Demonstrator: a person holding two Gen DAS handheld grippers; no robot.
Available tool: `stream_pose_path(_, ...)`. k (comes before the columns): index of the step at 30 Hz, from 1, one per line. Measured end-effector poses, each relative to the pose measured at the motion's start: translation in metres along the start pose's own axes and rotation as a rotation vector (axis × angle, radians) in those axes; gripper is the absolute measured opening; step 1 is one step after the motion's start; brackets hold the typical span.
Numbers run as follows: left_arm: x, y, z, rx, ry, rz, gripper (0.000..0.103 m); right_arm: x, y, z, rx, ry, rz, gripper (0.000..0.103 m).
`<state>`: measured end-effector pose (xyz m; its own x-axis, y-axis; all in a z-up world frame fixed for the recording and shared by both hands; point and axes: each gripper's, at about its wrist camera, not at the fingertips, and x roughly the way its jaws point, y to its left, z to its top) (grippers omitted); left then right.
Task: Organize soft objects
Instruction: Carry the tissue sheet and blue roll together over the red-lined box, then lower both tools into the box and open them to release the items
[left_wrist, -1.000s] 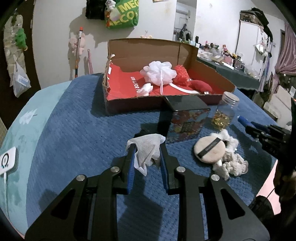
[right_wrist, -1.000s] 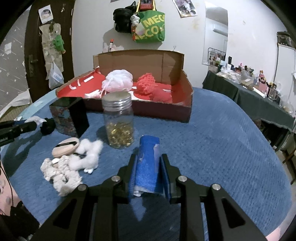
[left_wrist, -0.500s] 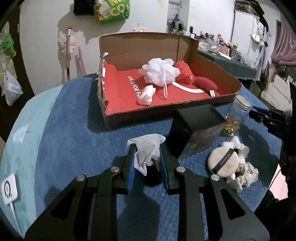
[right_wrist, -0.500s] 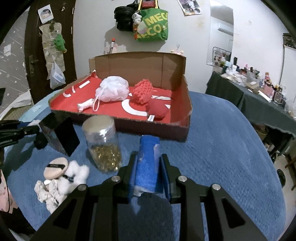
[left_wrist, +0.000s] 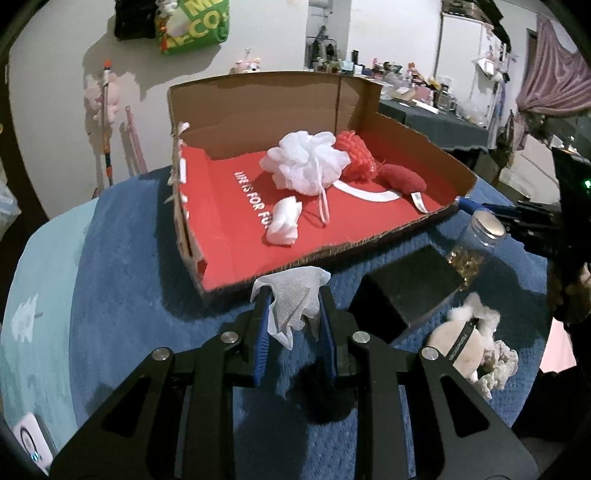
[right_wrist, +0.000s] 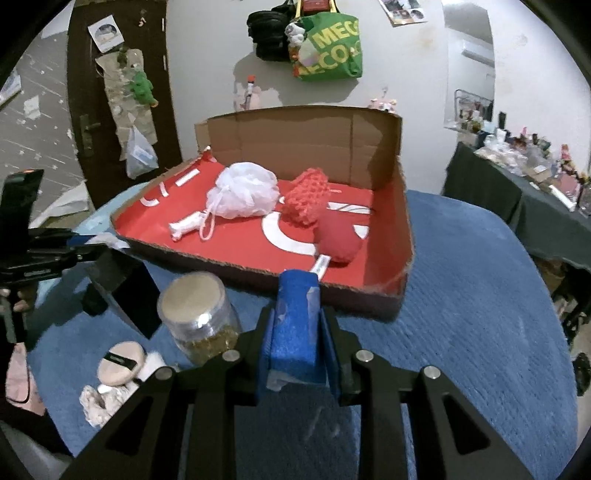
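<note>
In the left wrist view, the left claw (left_wrist: 294, 310) is gripping a crumpled white mesh cloth (left_wrist: 295, 295) between its blue pads, holding it just short of the near wall of the cardboard box (left_wrist: 406, 122). The box, lying on a blue bedspread (left_wrist: 122, 266), is already holding a white bath pouf (left_wrist: 308, 162), a red knitted piece (left_wrist: 356, 155), a dark red pad (left_wrist: 402, 179) and a small white wad (left_wrist: 284, 221), so a good part of the sorting looks done. At near right a powder puff (left_wrist: 452, 349) and a pale scrunchie (left_wrist: 496, 363) are lying on the bedspread, not yet boxed. A black box (left_wrist: 410, 288) and a glass jar (left_wrist: 474, 240) are standing between those leftovers and the cardboard box, and may crowd a later reach. In the right wrist view, the right claw (right_wrist: 295, 328) is clamping a blue sponge (right_wrist: 295, 321), poised near the box's near wall at its right end. The jar (right_wrist: 197, 317) is sitting just left of the claw, with the powder puff (right_wrist: 120, 362) beyond it at near left. Judging by this, two items are waiting to be dropped in, then the leftovers.
</note>
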<state>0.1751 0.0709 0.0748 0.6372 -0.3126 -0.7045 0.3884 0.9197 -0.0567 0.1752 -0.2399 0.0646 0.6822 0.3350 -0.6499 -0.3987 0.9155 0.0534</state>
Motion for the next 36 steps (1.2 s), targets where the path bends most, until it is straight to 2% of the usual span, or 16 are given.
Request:
stream_pose_path(13, 0.023, -0.016, 0.043, 0.123, 0.007, -0.098, 0.023, 0.024, -0.003, 0.035, -0.052, 0.035, 0.119, 0.027)
stream_pose_path(23, 0.047, -0.043, 0.077, 0.191, 0.032, -0.161, 0.023, 0.052, -0.004, 0.064, -0.082, 0.073, 0.166, 0.027)
stream_pose_path(29, 0.079, -0.058, 0.098, 0.202, 0.123, -0.198, 0.023, 0.081, -0.007, 0.079, -0.083, 0.149, 0.18, 0.027)
stream_pose_path(36, 0.119, -0.059, 0.11, 0.186, 0.243, -0.179, 0.023, 0.114, -0.01, 0.088, -0.081, 0.242, 0.167, 0.027)
